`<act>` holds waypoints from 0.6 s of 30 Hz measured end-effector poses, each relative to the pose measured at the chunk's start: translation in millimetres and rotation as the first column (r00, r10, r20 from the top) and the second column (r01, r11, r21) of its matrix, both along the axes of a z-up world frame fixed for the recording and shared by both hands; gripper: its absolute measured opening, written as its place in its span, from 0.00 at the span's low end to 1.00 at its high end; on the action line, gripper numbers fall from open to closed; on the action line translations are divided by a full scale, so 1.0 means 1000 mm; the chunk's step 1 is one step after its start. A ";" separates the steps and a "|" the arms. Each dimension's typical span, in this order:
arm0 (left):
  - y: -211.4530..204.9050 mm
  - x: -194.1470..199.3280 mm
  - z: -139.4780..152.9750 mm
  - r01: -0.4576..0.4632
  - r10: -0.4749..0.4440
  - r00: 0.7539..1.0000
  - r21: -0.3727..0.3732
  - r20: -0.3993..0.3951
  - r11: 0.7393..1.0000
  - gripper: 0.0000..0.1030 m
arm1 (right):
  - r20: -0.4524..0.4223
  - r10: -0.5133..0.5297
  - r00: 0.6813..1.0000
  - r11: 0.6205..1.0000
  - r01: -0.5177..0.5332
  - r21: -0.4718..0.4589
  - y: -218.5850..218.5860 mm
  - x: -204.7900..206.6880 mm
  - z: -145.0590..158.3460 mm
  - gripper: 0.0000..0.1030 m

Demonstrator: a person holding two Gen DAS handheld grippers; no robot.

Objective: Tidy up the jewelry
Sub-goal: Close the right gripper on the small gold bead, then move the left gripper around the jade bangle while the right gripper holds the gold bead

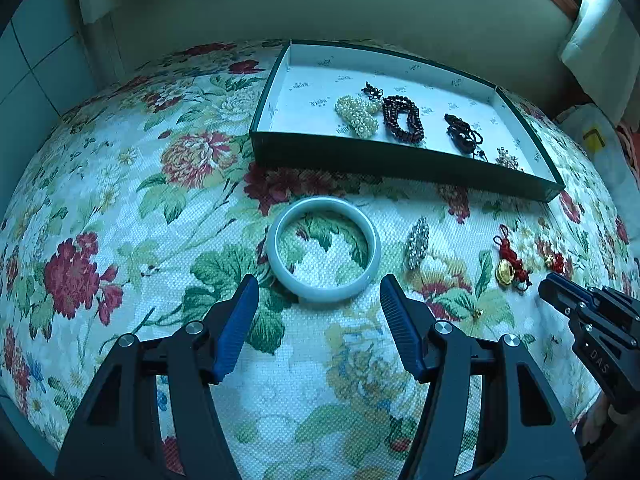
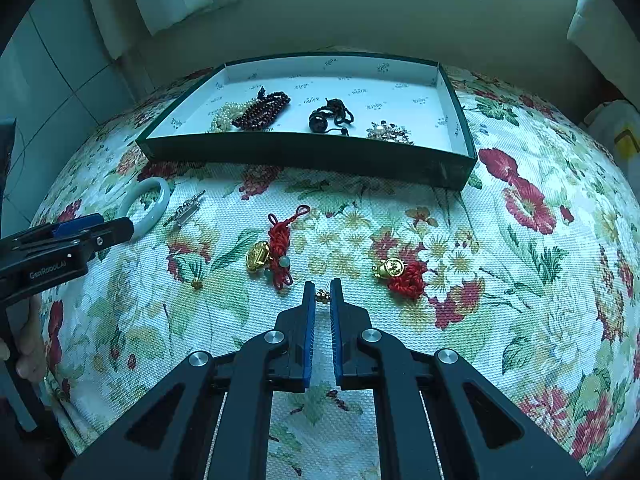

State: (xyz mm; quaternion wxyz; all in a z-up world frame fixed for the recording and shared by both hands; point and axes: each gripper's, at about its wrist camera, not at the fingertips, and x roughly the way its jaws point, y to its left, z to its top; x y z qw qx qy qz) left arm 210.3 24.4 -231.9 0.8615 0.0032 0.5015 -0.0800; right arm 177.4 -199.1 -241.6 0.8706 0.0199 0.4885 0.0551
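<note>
Small gold earring [image 2: 322,296] is pinched at the very tips of the right tongs [image 2: 322,294], well in front of the box [image 2: 304,152]; w/ so slim a bite it could be dropped during lift. Left tongs [image 1: 319,292] are held wide, empty, before the jade bangle [image 1: 323,261]. Box's near wall must be cleared; open cloth btwn

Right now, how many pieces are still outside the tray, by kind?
Bangle: 1
Silver clip: 1
Red knot charms: 2
Small gold pieces: 2, one pinched in the right gripper
Total: 6
</note>
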 end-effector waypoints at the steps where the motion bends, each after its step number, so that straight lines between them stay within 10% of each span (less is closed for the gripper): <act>1: -0.001 0.002 0.000 -0.001 0.001 1.000 0.002 0.002 1.000 0.63 | 0.001 0.001 1.000 1.000 -0.001 -0.001 0.000 0.000 0.000 0.07; 18: -0.014 0.033 -0.019 0.021 -0.021 1.000 0.055 0.010 0.998 0.76 | 0.000 0.001 1.000 1.000 -0.001 0.024 -0.005 0.002 0.000 0.07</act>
